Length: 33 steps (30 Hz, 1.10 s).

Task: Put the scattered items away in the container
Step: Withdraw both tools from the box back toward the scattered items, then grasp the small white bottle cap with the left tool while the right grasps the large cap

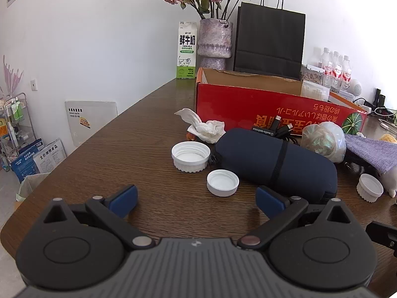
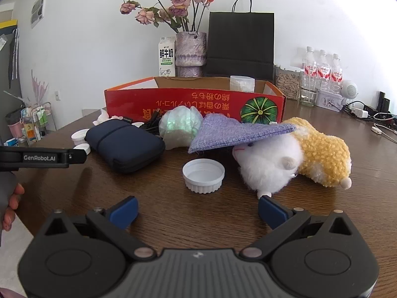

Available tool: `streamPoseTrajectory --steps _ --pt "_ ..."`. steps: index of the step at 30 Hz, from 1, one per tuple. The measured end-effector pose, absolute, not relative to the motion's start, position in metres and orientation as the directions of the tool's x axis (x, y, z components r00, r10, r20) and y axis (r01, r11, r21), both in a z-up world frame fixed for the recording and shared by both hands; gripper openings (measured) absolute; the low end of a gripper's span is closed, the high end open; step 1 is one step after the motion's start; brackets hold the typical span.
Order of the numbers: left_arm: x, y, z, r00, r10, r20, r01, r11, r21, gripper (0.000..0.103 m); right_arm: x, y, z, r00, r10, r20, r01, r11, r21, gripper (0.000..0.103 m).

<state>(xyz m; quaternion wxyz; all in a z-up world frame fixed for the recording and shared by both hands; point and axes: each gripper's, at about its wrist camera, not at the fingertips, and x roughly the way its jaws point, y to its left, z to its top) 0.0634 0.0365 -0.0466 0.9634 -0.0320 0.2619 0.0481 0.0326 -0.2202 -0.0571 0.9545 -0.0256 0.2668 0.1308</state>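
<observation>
wooden table (image 1: 99, 149) — plush toy (image 2: 292, 159) right-view only

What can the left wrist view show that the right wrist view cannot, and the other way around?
Only the left wrist view shows the crumpled tissue clearly and the nearest small white cap in full.

Only the right wrist view shows the whole plush toy and the left hand-held gripper from the side.

Both show the red box, navy case and purple cloth.
</observation>
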Motion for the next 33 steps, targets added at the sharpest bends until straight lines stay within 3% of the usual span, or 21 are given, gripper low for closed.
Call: streamPoseTrajectory --steps 11,18,20,30,32,33 --pt "0.075 0.036 -0.042 0.822 0.093 -0.563 -0.107 0.994 0.008 0.103 0.046 -0.211 -0.052 0.799 0.228 -0.557 -0.26 0.965 0.021 0.103" --pt "0.084 0.038 -0.039 0.809 0.088 -0.582 -0.107 0.994 0.001 0.1 0.057 -0.207 -0.047 0.793 0.231 -0.564 -0.255 0.966 0.037 0.089" --pt "0.085 0.036 -0.038 0.811 0.086 -0.579 -0.103 0.995 0.004 0.092 0.061 -0.205 -0.047 0.796 0.215 -0.566 -0.243 0.97 0.027 0.088" --pt "0.086 0.031 -0.041 0.841 0.067 -0.536 -0.072 0.997 0.011 0.075 0.069 -0.203 -0.048 0.805 0.201 -0.559 -0.229 0.973 0.019 0.088" --pt "0.084 0.03 -0.041 0.85 0.06 -0.523 -0.061 0.998 0.016 0.061 0.068 -0.204 -0.049 0.808 0.2 -0.554 -0.227 0.974 0.02 0.086" --pt "0.083 0.029 -0.042 0.855 0.057 -0.515 -0.055 0.998 0.018 0.055 0.067 -0.204 -0.048 0.812 0.199 -0.549 -0.226 0.974 0.02 0.08"
